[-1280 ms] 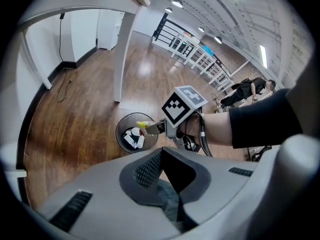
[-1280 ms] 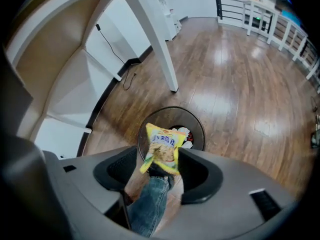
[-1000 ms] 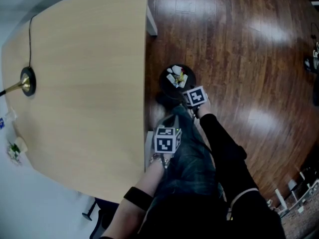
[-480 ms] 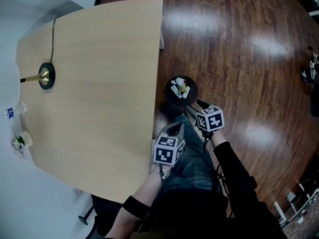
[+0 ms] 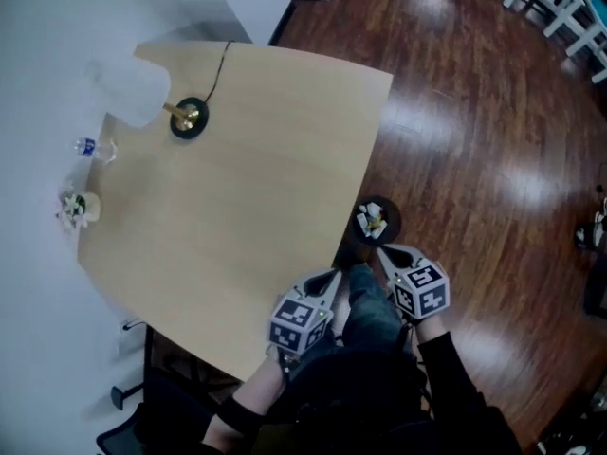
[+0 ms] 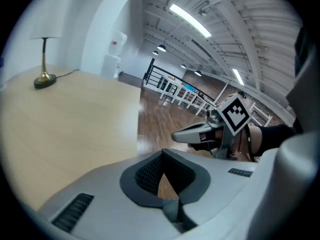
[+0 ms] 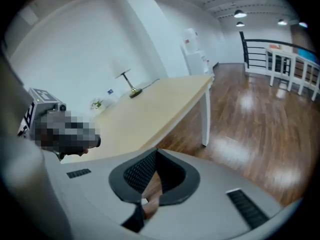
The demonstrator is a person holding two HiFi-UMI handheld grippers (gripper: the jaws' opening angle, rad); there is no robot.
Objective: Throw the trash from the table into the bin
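Holding both claws near the front corner of the desk [image 5: 247,188], the person is standing over the bin [image 5: 393,220]. The left claw [image 6: 166,183] is sitting with its jaws together and gripping nothing; only floor [image 5: 474,159] is showing through the slit. The right claw [image 7: 150,184] has just been closing its jaws. They are now meeting, and nothing is lying between them.

The trash [image 5: 371,222] is resting inside the bin, which is standing on the floor just beside the desk edge. It is looking like white crumpled scraps with a yellowish bit among them. Judging by the look, it is going to handle light, soft and crushable, so a pinch across the bulk of any wad should do. The scraps are showing no clear long axis and pointing no particular way.

At the far side of the desk, a bottle [image 5: 95,148] and a small greenish item [image 5: 76,207] are sitting near the wall edge, with a lamp [image 5: 188,118] beside them. Whether either counts as trash is not showing. The bottle is probably light, thin-walled and smooth, so it may slip, and gripping mid-body across its width is looking safest. It is appearing to stand upright with its cap up, though that is not certain.
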